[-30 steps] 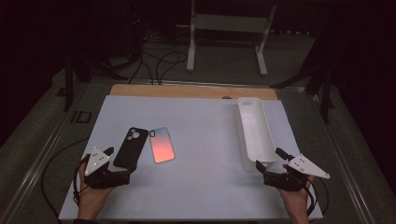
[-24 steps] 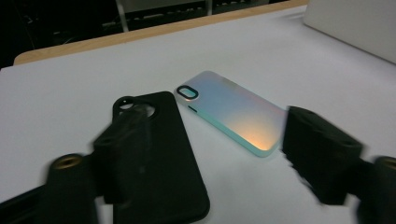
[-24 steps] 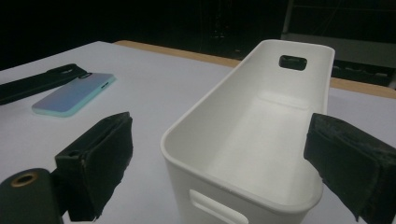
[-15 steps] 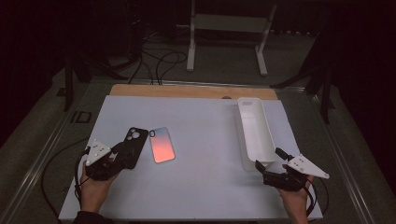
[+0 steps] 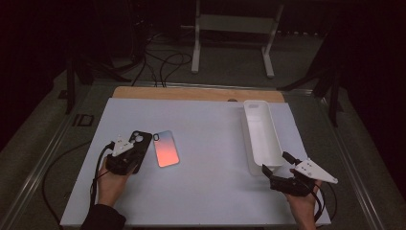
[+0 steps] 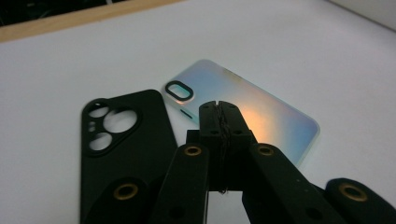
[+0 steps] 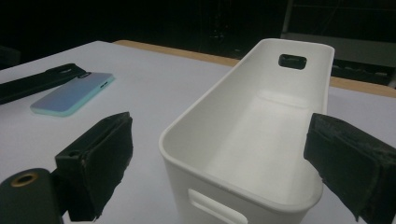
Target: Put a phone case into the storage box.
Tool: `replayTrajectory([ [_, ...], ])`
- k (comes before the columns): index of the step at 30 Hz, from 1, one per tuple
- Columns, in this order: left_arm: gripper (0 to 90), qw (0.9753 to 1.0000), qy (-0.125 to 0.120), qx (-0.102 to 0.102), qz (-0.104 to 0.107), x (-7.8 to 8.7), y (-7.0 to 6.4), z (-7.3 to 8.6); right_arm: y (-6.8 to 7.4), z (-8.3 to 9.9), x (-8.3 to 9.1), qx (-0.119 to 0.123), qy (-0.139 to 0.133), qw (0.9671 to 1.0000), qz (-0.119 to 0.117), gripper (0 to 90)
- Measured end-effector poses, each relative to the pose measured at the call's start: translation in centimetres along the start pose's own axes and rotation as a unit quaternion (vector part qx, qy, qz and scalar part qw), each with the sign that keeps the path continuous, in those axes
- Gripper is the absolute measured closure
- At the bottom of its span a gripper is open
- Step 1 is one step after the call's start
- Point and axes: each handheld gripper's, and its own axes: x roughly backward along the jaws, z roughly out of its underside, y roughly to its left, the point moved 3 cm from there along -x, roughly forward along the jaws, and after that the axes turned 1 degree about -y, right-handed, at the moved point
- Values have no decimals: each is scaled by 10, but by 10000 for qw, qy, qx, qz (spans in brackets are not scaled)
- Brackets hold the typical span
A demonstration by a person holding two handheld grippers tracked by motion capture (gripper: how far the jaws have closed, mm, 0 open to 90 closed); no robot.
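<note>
Left gripper: jaws pressed together on nothing, tips low over the seam between the two cases
Black case: flat on the white table, camera cut-outs at the far end, partly under the left gripper in the high view
Iridescent case: flat, just beside the black case, long edges near or touching; cannot tell which
Right gripper: jaws spread wide, parked at the near end of the white bin, gripping nothing
White bin: empty, well apart from both cases
Risk, thin edges: likely slipping off a flat case rather than gripping it, with closed tips skidding it across the smooth table
Risk, neighbours: probably nudging or dragging the second case along, given the tight spacing
Risk, bin: possibly knocked or shifted by the right jaws flanking its near rim
</note>
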Motion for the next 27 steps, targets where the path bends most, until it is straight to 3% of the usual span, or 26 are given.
replayTrajectory([
  [6,900,9997,221,36,-64,-13,-2,2,0,0,0,3,-5,10000,-3,78],
  [17,900,9979,630,-148,-45,-35,-12,13,0,0,0,9,-2,10000,-13,78],
  [22,900,9963,805,-284,-56,-41,-18,18,0,0,0,10,-8,10000,-7,78],
  [27,900,9952,943,-256,-44,-43,-19,24,0,0,0,17,-9,10000,2,78],
])
